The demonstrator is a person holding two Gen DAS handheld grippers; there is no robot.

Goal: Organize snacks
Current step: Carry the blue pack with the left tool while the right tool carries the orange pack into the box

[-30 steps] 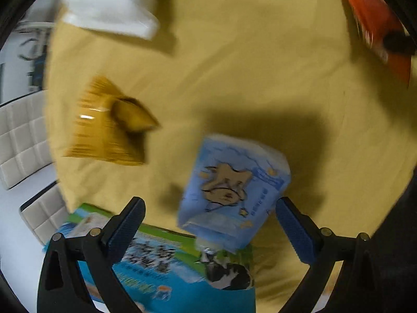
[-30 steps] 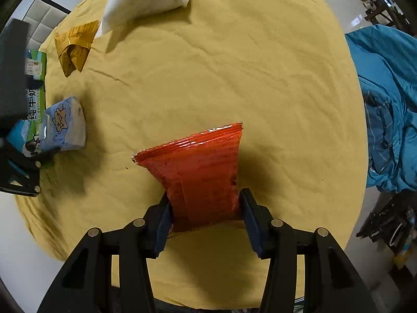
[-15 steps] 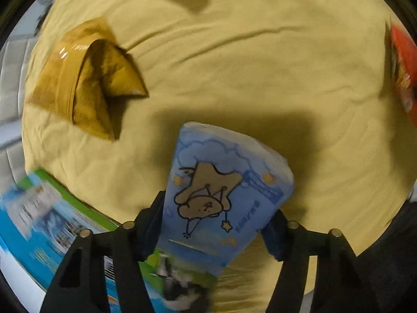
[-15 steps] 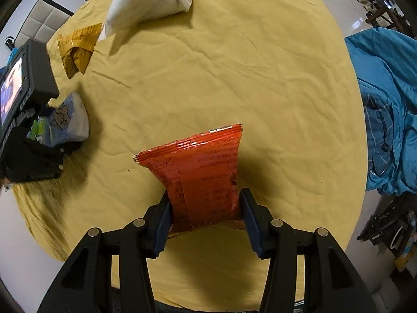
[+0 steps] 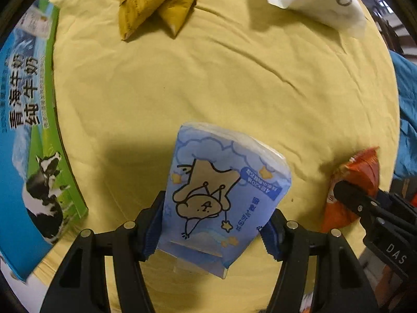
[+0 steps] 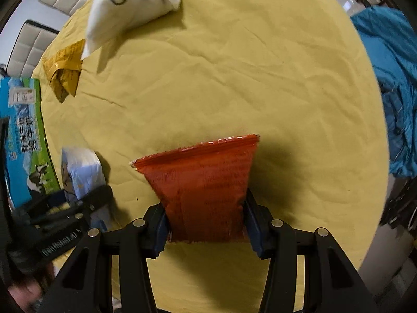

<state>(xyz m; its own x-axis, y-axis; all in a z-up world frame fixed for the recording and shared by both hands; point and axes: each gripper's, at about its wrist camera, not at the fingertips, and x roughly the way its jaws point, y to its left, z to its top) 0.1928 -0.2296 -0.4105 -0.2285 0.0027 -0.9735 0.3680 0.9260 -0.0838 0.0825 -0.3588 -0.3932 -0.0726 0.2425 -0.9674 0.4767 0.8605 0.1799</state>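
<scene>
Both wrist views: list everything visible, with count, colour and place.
blue pack: 1, light blue, bear print, held in left tool
red bag: 1, orange-red, held in right tool
gold bag: 1, mustard, far side of cloth
white bag: 1, white, far side, beside gold bag
milk box: 1, blue-green, left edge
cloth: 1, yellow, under everything
blue fabric: 1, teal, right of table
left tool: 1, black, shut
right tool: 1, black, shut

The left claw (image 5: 213,224), open around the blue pack (image 5: 221,198) a second ago, has closed on it and carried it off the milk carton (image 5: 28,135), rightward to just beside the red bag (image 6: 206,190) in the right claw (image 6: 206,227).
</scene>
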